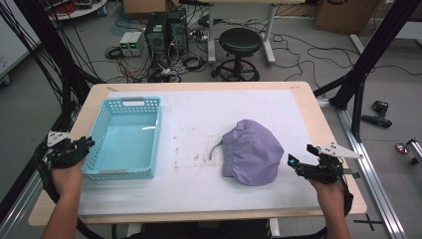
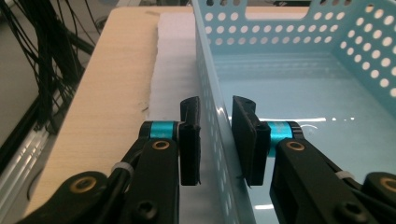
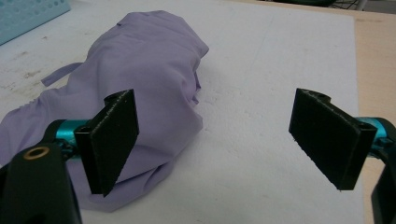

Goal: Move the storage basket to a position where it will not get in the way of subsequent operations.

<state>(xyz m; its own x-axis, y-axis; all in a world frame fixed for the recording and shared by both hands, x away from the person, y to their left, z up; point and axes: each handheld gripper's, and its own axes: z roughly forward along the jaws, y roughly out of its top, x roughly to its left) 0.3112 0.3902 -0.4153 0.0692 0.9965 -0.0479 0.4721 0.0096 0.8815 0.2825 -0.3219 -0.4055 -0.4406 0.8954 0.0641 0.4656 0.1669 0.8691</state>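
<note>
Two grippers engaged: left gripper (image 2: 215, 140) straddles the near-left wall of the blue basket (image 1: 148, 134), pads not visibly pressing, likely steadying it; right gripper (image 3: 231, 140), jaws spread wide, faces the purple garment (image 1: 251, 152) lying right of centre.

On your tabletop (image 1: 308, 107) a mat (image 1: 199, 114) carries the basket (image 1: 127, 137) at left and the cloth (image 1: 251, 152) at right, well apart. Your left gripper (image 2: 215, 135) straddles the basket's near-left wall; your right gripper (image 3: 215, 140) sits just right of the cloth.
</note>
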